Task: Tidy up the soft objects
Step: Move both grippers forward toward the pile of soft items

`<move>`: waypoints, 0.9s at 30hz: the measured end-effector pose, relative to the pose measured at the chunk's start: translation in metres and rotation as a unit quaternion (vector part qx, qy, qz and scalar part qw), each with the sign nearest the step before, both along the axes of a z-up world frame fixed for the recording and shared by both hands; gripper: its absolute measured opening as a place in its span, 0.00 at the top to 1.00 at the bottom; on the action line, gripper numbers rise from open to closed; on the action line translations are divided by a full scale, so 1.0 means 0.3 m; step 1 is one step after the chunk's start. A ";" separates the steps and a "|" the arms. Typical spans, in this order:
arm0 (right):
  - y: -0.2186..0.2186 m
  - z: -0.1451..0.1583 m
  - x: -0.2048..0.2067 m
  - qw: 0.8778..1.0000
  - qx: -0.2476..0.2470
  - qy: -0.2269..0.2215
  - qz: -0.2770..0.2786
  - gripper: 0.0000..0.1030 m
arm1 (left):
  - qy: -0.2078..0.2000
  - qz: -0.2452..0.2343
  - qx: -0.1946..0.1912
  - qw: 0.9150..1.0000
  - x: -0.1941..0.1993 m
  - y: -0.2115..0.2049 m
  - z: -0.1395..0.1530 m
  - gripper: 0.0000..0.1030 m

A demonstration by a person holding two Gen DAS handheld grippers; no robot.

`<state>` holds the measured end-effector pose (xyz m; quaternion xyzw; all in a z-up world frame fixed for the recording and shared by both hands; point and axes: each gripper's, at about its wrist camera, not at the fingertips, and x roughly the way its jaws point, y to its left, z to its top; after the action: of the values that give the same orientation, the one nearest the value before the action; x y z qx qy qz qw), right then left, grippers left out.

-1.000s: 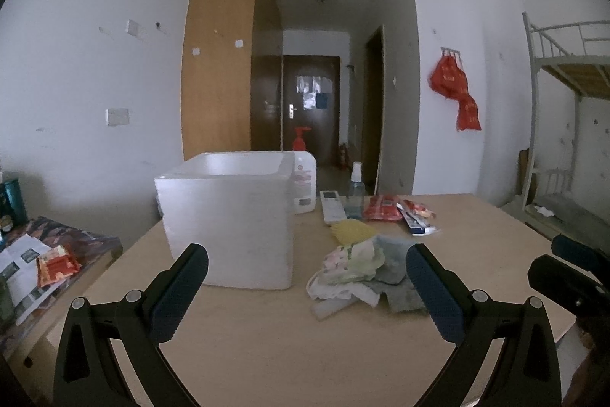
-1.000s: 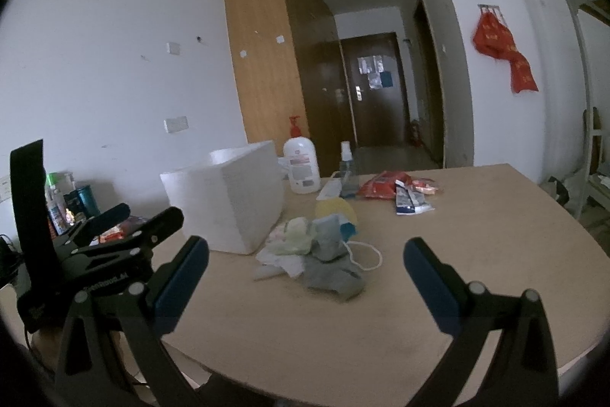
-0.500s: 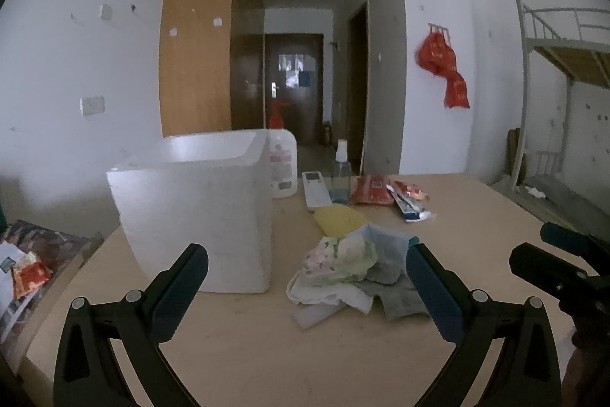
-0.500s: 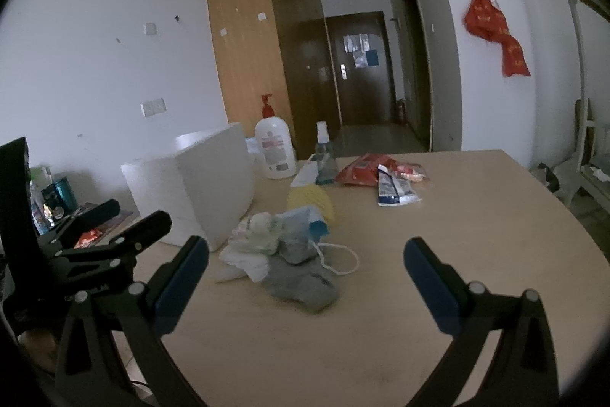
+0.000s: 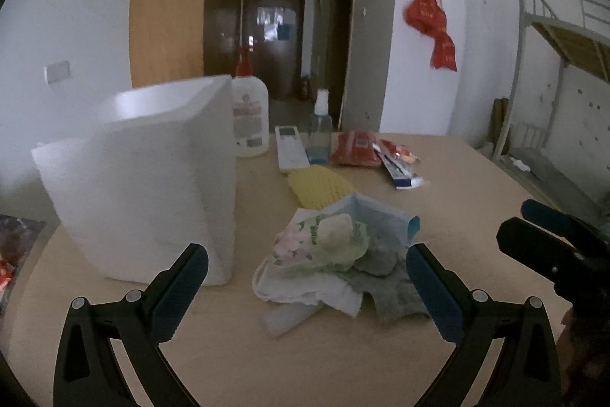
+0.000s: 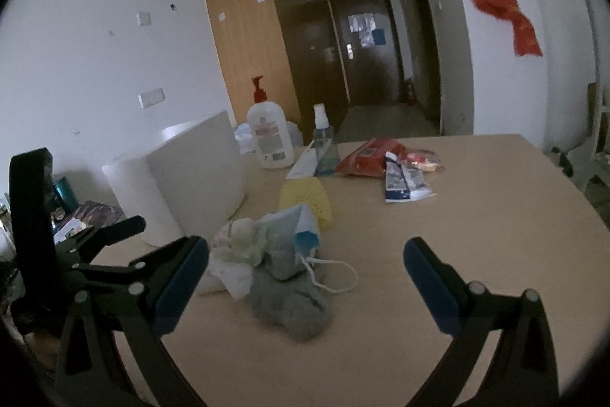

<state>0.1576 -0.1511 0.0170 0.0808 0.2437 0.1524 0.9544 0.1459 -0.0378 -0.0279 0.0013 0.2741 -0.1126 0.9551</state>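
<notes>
A pile of soft things (image 5: 335, 262) lies on the wooden table (image 5: 476, 201): white and floral cloths, a grey cloth (image 6: 293, 304), a blue face mask (image 5: 381, 216) and a yellow knitted piece (image 5: 318, 184). A white foam box (image 5: 152, 185) stands left of the pile. My left gripper (image 5: 307, 292) is open and empty, just short of the pile. My right gripper (image 6: 307, 281) is open and empty, close to the pile from the right side. The pile also shows in the right wrist view (image 6: 267, 254).
A pump bottle (image 5: 249, 124), a spray bottle (image 5: 319, 132), a white remote (image 5: 291, 149), red snack packets (image 5: 358, 149) and a tube (image 5: 400, 174) lie behind the pile. A side table with clutter (image 6: 76, 220) is at the left. A bunk bed (image 5: 553, 63) stands right.
Both grippers have moved forward towards the pile, which now looms larger. Both stay open and empty.
</notes>
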 end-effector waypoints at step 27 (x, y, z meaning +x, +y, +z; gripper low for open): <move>0.002 -0.082 0.243 0.996 -0.007 0.087 0.035 0.00 | 0.145 -0.028 -0.016 0.989 0.271 -0.040 -0.152 0.20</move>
<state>0.2306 -0.1505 -0.0077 0.0783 0.3299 0.1762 0.9241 0.2271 -0.0498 -0.0734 -0.0222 0.4078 -0.1430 0.9015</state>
